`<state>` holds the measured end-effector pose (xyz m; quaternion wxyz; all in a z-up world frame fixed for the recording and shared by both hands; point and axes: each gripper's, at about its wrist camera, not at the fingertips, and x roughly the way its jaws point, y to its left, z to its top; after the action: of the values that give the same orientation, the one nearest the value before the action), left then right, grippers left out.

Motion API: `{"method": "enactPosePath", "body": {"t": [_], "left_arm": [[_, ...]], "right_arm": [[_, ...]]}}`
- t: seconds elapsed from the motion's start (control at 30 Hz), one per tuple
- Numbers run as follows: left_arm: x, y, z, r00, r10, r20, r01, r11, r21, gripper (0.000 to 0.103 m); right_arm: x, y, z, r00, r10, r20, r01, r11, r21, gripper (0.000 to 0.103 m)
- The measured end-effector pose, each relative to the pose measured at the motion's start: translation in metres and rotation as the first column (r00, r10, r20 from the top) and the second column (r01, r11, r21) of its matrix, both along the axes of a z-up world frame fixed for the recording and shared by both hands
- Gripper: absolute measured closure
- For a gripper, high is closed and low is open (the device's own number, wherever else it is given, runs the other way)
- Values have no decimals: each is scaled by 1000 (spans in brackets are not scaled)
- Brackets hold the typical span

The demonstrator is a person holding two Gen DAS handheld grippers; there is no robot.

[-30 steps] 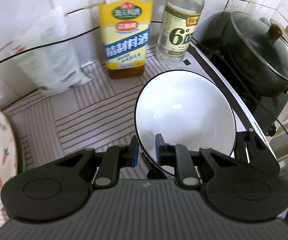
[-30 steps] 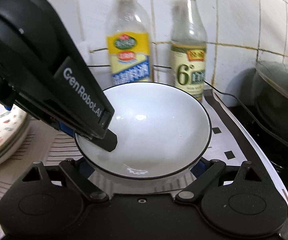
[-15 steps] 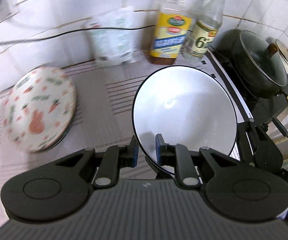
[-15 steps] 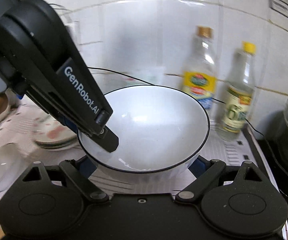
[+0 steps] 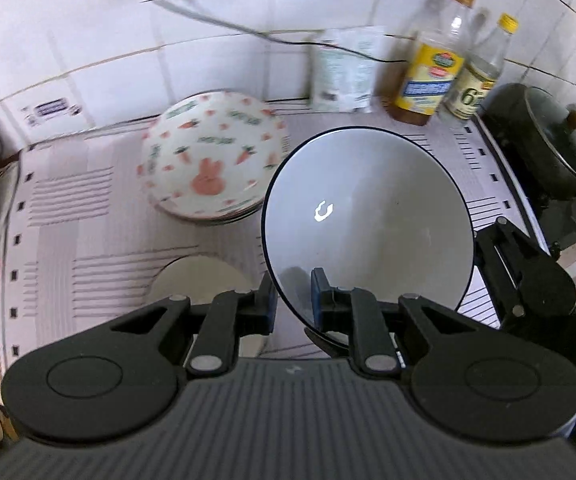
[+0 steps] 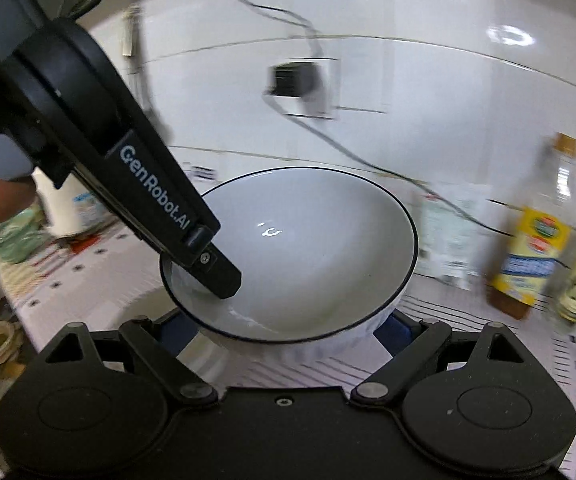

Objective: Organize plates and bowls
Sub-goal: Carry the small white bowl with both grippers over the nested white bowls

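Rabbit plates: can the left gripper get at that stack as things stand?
Probably not yet. The left gripper is shut on the white bowl's rim, and the right gripper grips the same bowl from outside. The rabbit plates sit uncovered on the mat, but the bowl must go down first.

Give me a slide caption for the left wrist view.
Left tongs clamp the white bowl's rim above the striped counter mat, beside stacked carrot-print plates.
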<state>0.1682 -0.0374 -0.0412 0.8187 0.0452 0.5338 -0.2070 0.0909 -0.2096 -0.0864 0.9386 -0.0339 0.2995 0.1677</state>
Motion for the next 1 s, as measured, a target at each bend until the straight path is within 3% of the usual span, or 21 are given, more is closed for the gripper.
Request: {"method": "enactPosePath", "body": {"t": [0.3,0.63,0.8,0.9,1.0], "left_arm": [[-2,63,-22,994,94,-50,-94,995,20,88],[14,78,-63,985,147,-88,-143,988,57,88],[20,83,-77,982,155,-111,-153,988,30,88],[27,84,-83,967,193,-164,-191,981,27,88],[29,79,-85,970,184,-157,-177,982,62,88]], "right_arm": [[-1,46,-6,983,176,-42,-173,982,75,8],[16,72,-39,969,213,-128,-199,973,115,8],[24,85,-50,964,206,-165,-199,978,58,9],[24,98,-52,966,200,-164,-213,975,-66,9],[28,108,-58,966,197,-169,-220,966,-133,10]]}}
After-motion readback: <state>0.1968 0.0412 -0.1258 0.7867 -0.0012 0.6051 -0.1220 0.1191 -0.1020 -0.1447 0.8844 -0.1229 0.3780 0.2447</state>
